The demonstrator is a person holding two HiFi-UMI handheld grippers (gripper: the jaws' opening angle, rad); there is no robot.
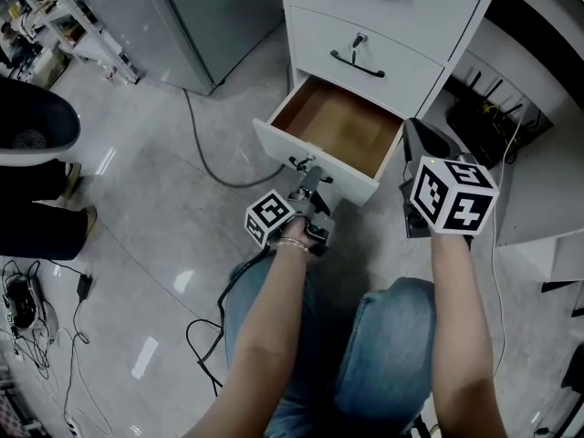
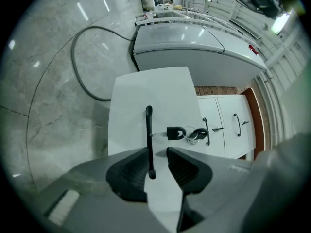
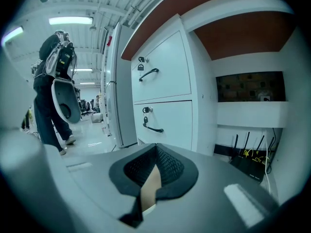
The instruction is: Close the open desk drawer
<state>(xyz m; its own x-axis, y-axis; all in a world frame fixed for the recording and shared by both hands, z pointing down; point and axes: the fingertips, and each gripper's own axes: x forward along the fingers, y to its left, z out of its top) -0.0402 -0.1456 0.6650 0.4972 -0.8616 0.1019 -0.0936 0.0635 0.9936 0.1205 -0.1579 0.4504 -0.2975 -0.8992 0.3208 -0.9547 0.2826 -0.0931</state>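
The bottom drawer (image 1: 339, 124) of a white desk pedestal stands pulled out, its brown inside showing. My left gripper (image 1: 308, 179) is at the drawer's front panel (image 2: 146, 91). Its jaws are open on either side of the black handle (image 2: 148, 140), with a gap beside the right pad. A key with a black fob (image 2: 176, 132) hangs in the lock next to the handle. My right gripper (image 1: 415, 130) hovers beside the drawer's right corner. In the right gripper view its jaws (image 3: 156, 149) are shut with nothing in them.
Two closed drawers (image 3: 160, 76) sit above the open one. A grey cabinet (image 1: 182, 16) stands to the left, with a cable (image 1: 205, 153) across the floor. A router with antennas (image 3: 250, 161) sits under the desk on the right. A person (image 3: 53, 81) stands further off.
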